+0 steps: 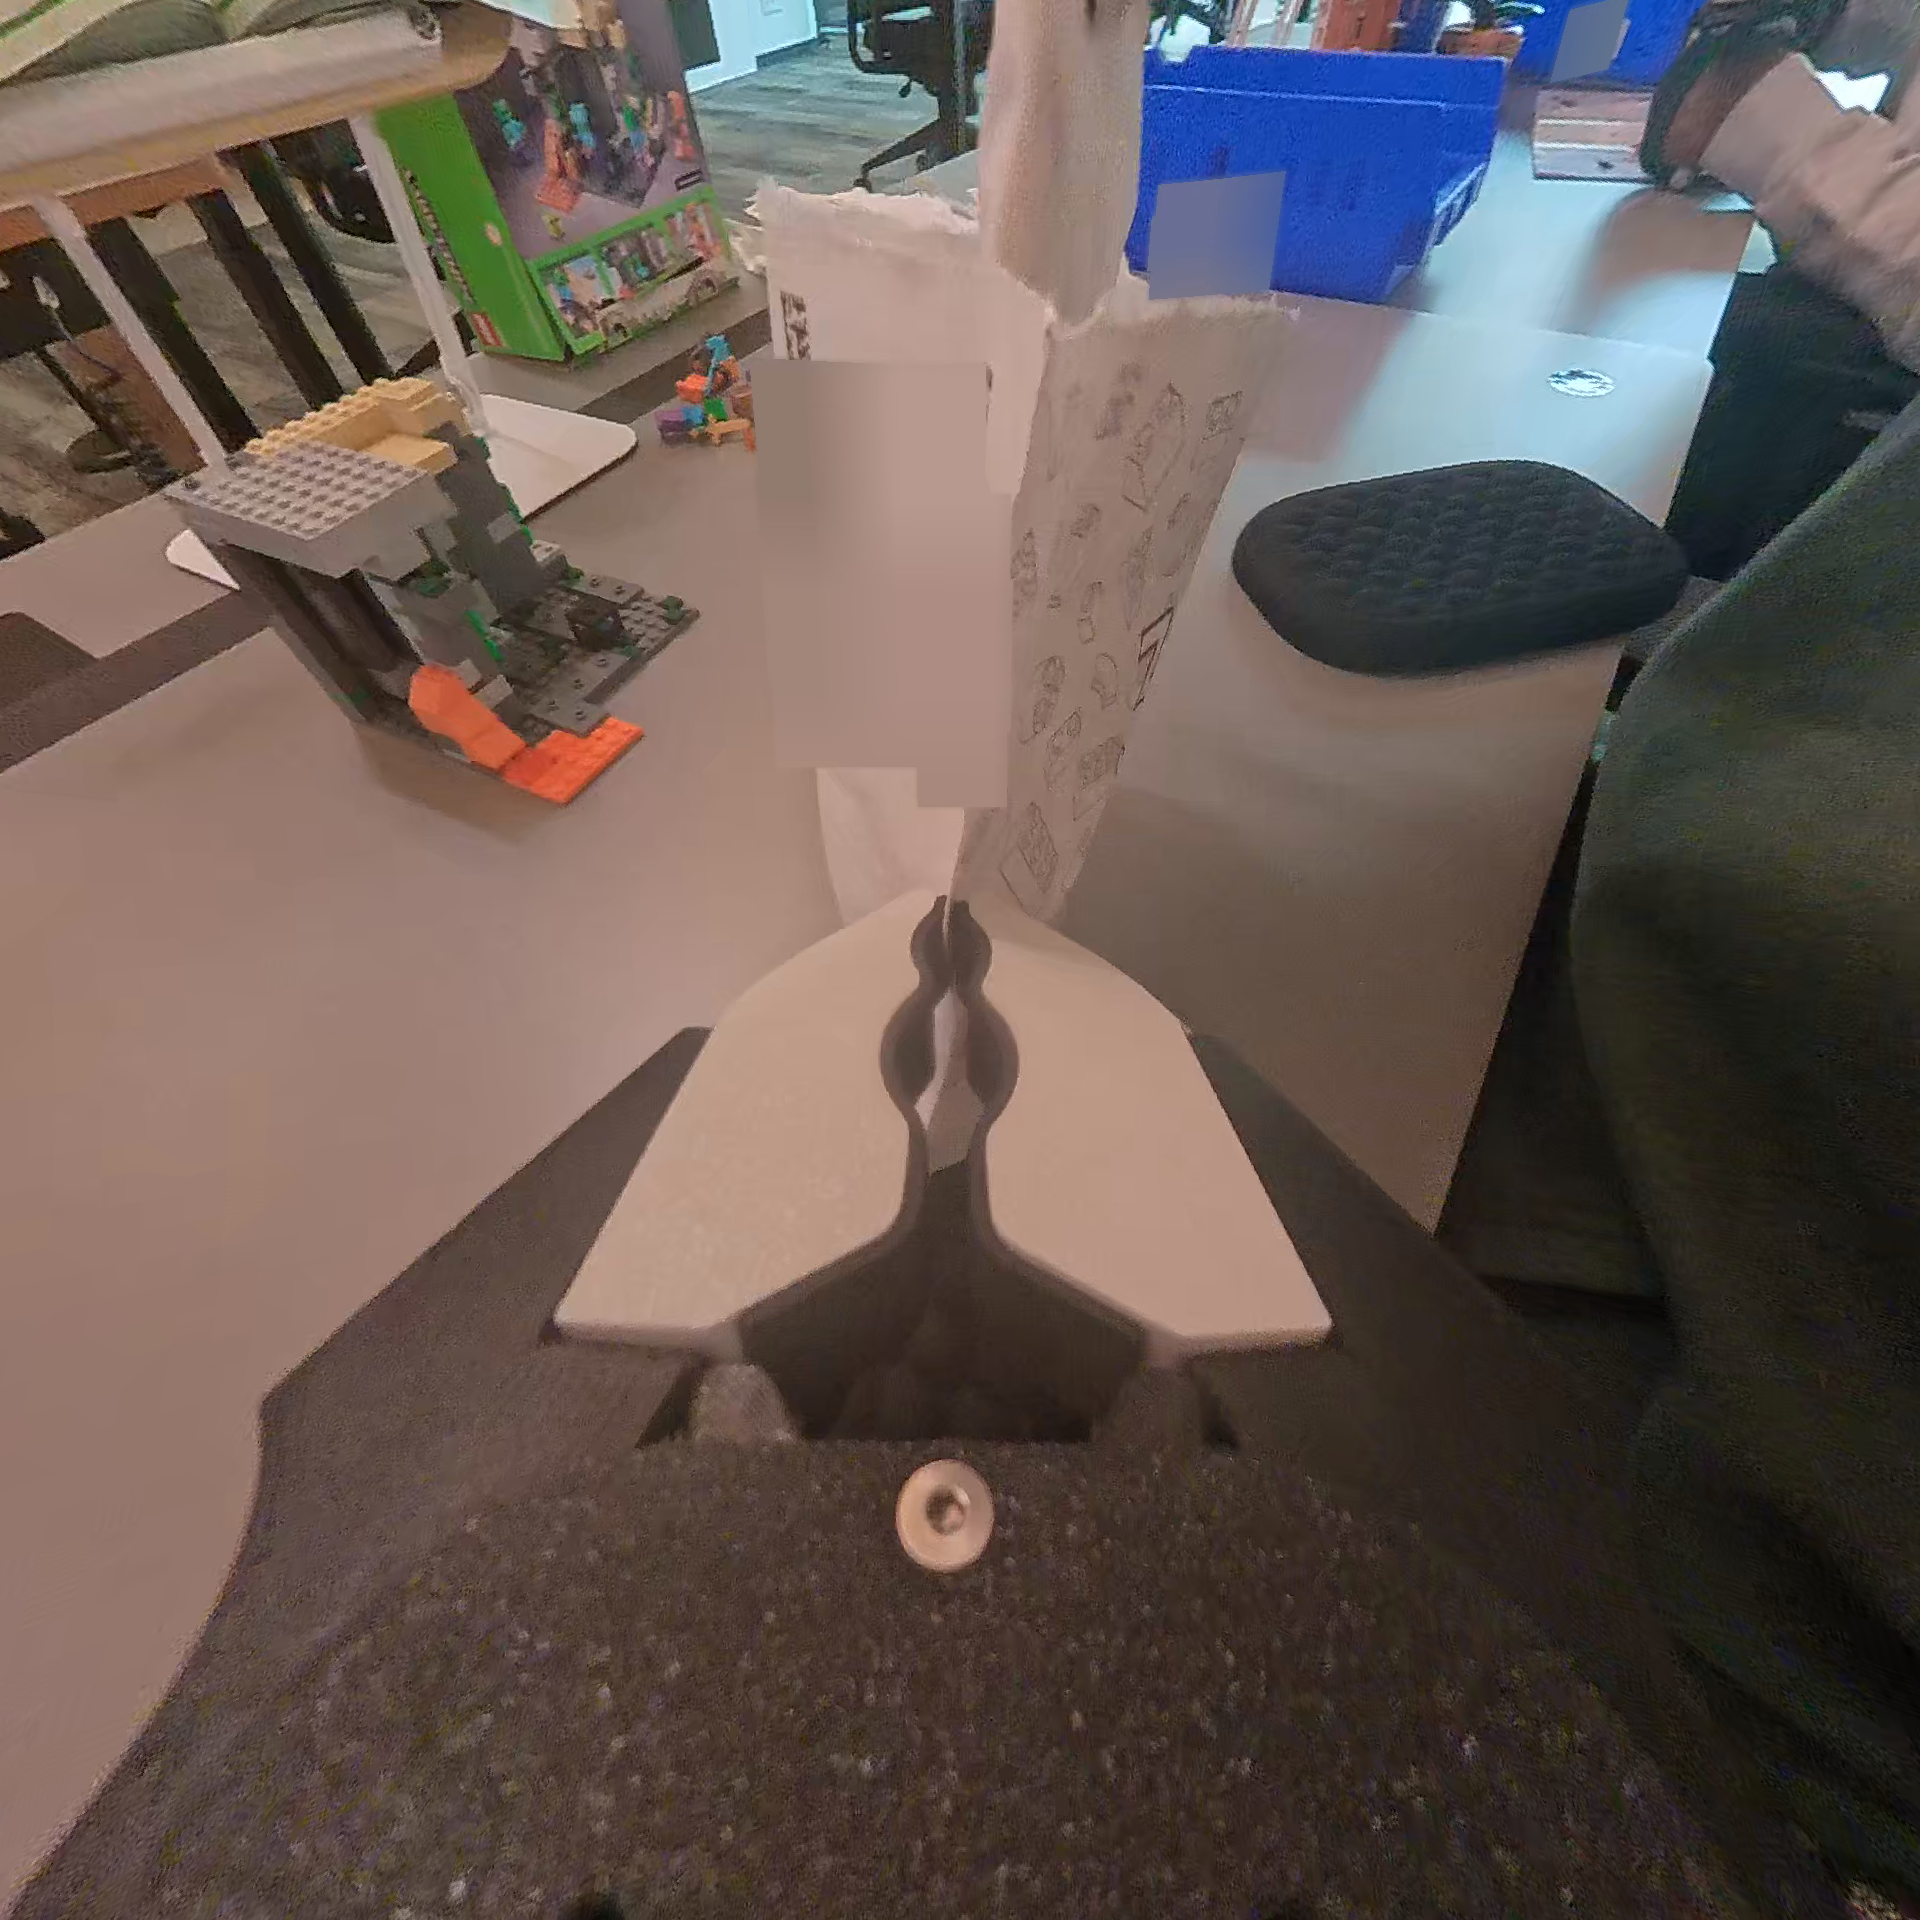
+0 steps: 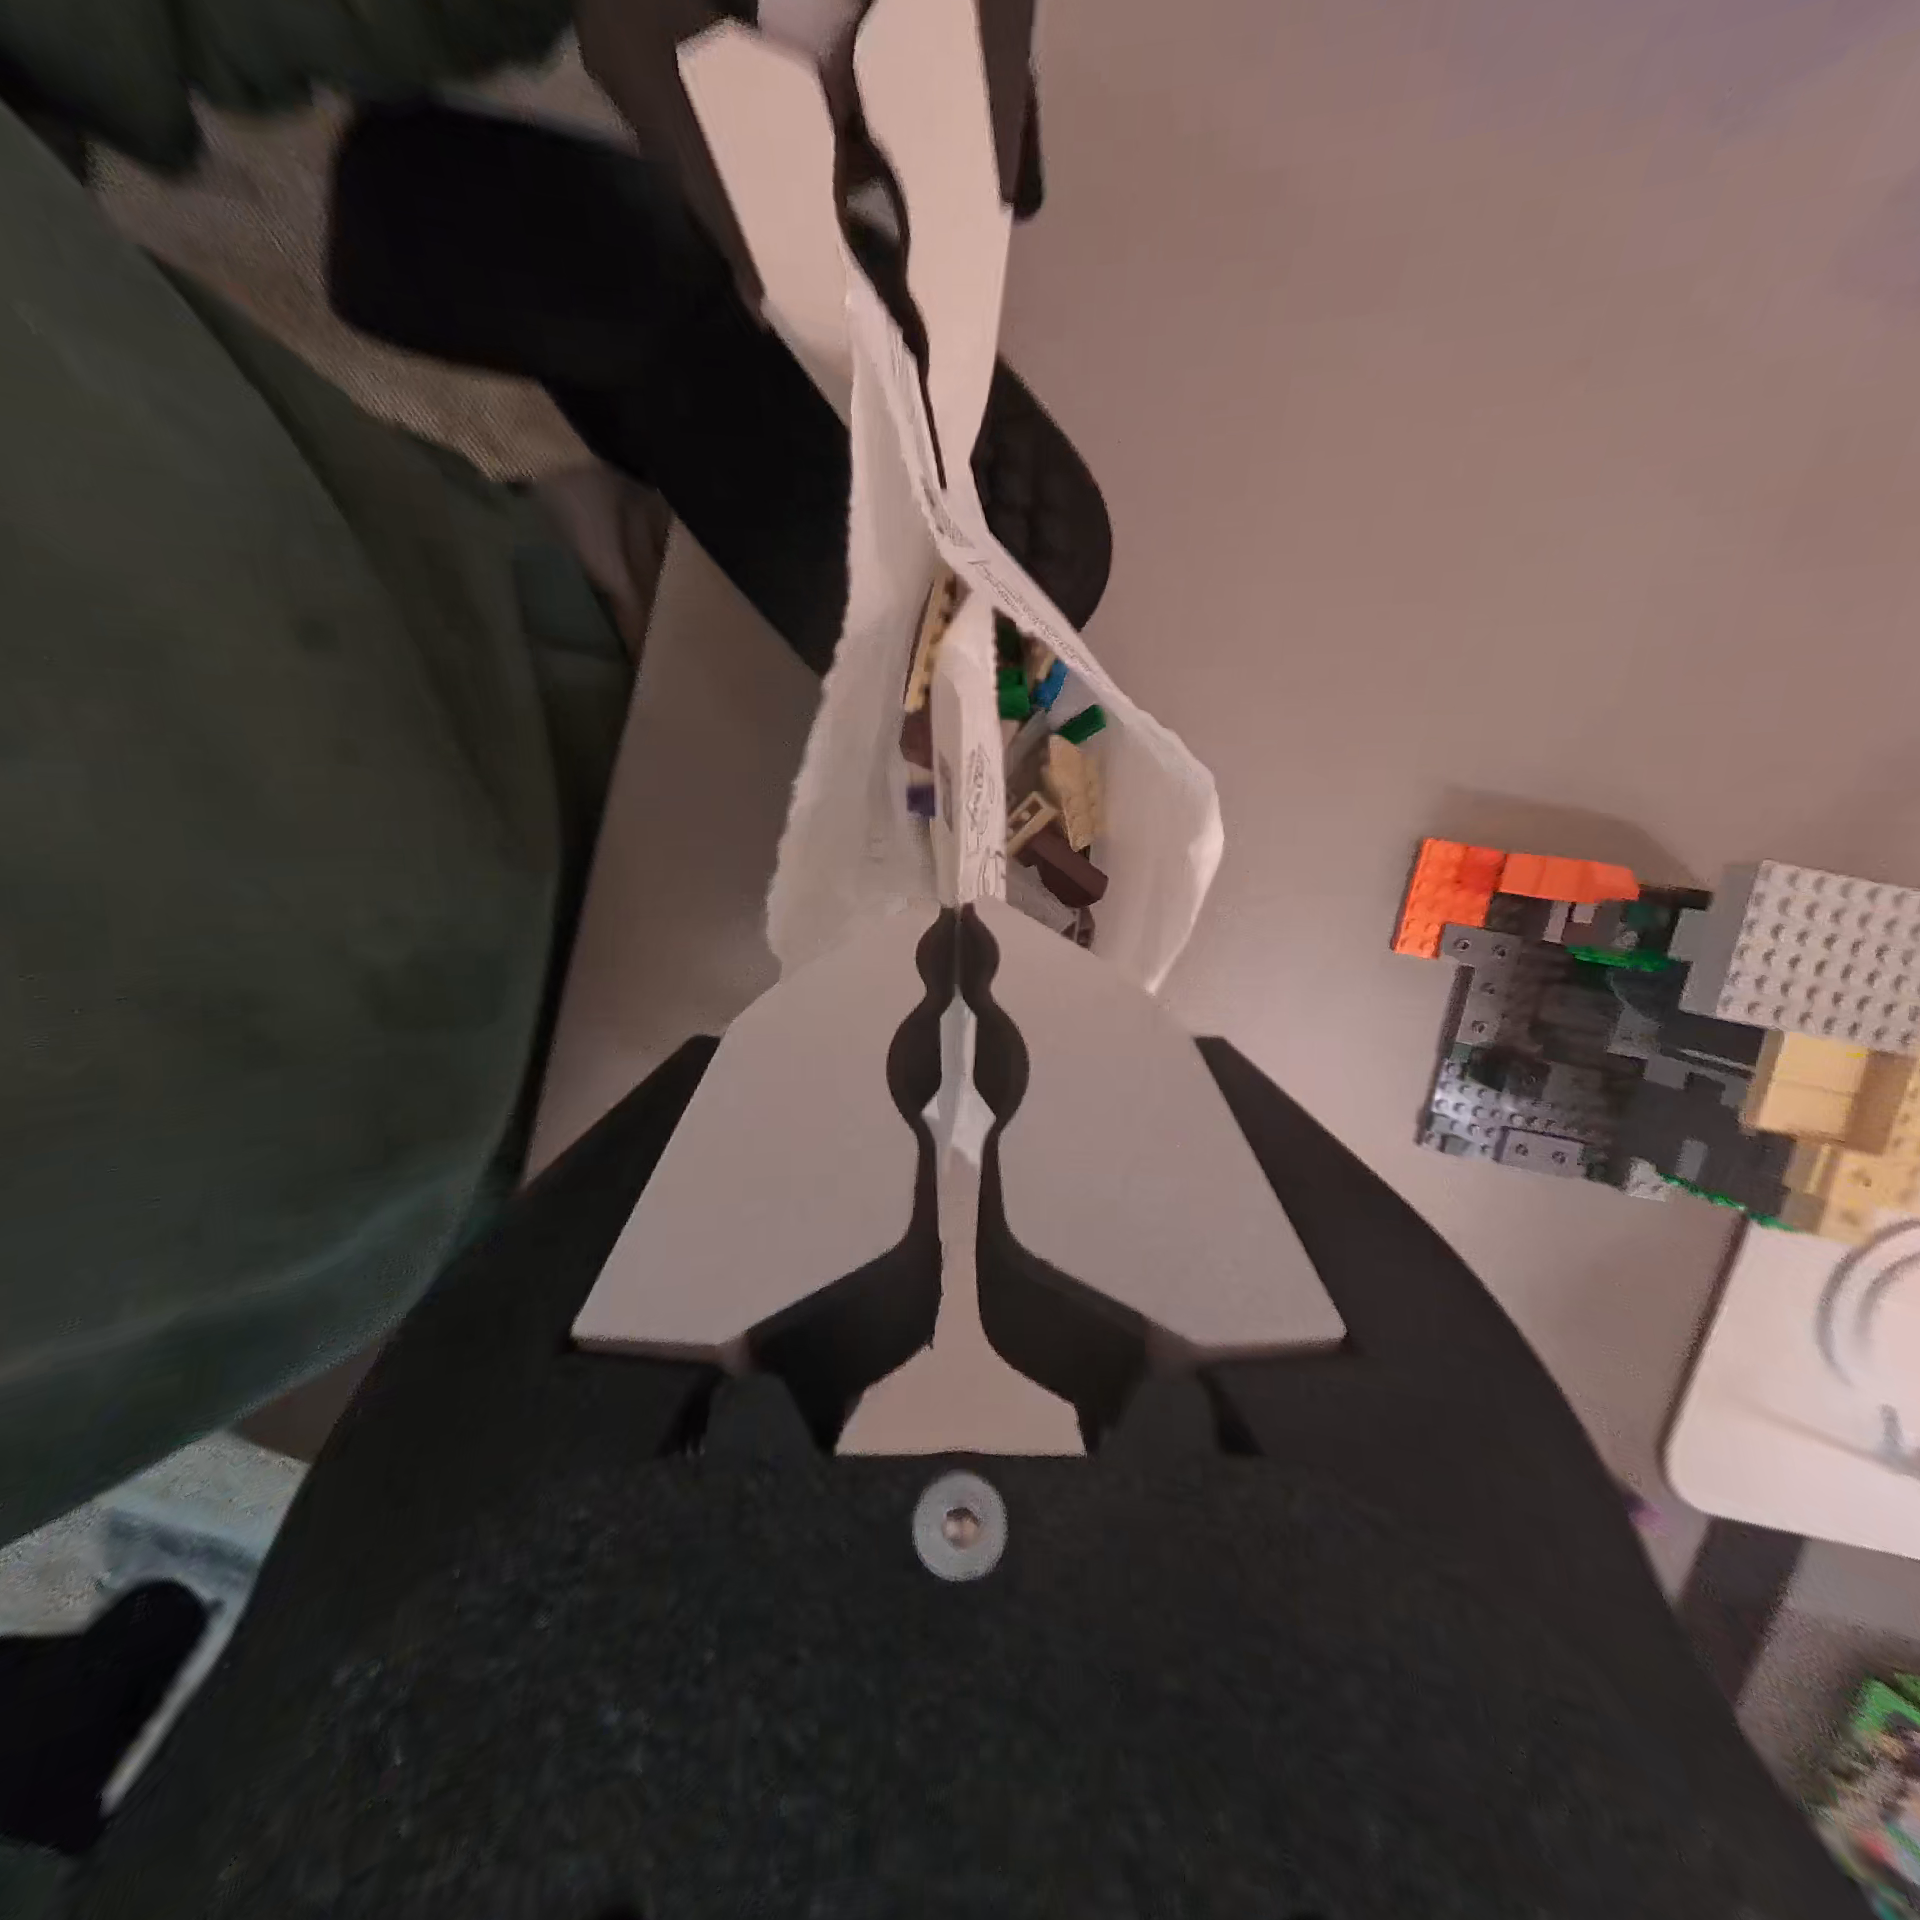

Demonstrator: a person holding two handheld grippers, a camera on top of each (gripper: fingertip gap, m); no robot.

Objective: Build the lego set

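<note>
**Over the grey bench, two tools shared one torn paper bag**

Across the grey bench [image 1: 312, 1039] the biggest item was a half-built brick model [image 1: 416, 613], grey and black with a tan top and orange pieces at its foot, standing well clear to the left tool's left. Behind it stood a green toy box [image 1: 561, 187] and the white foot of a lamp [image 1: 540, 447]; a blue bin [image 1: 1309, 166] sat farther back, and a black padded rest [image 1: 1455, 561] lay at the bench's right edge.

Between the tools hung a white paper bag [image 2: 1164, 831] printed with line drawings, its top edge torn and ragged. It appeared to be stretched from two opposite points, probably so that its mouth stayed open and its load stayed inside. The left tool [image 1: 948, 920] was closed on a thin fold of the bag's lower paper, pads pressed onto the sheet. The right tool [image 2: 956, 914] pinched an inner fold at the opening from above, jaws closed on the paper.

Inside lay loose small bricks [image 2: 1070, 790], tan, brown, green and blue. A few tiny coloured pieces [image 1: 712, 400] sat by the box.
</note>
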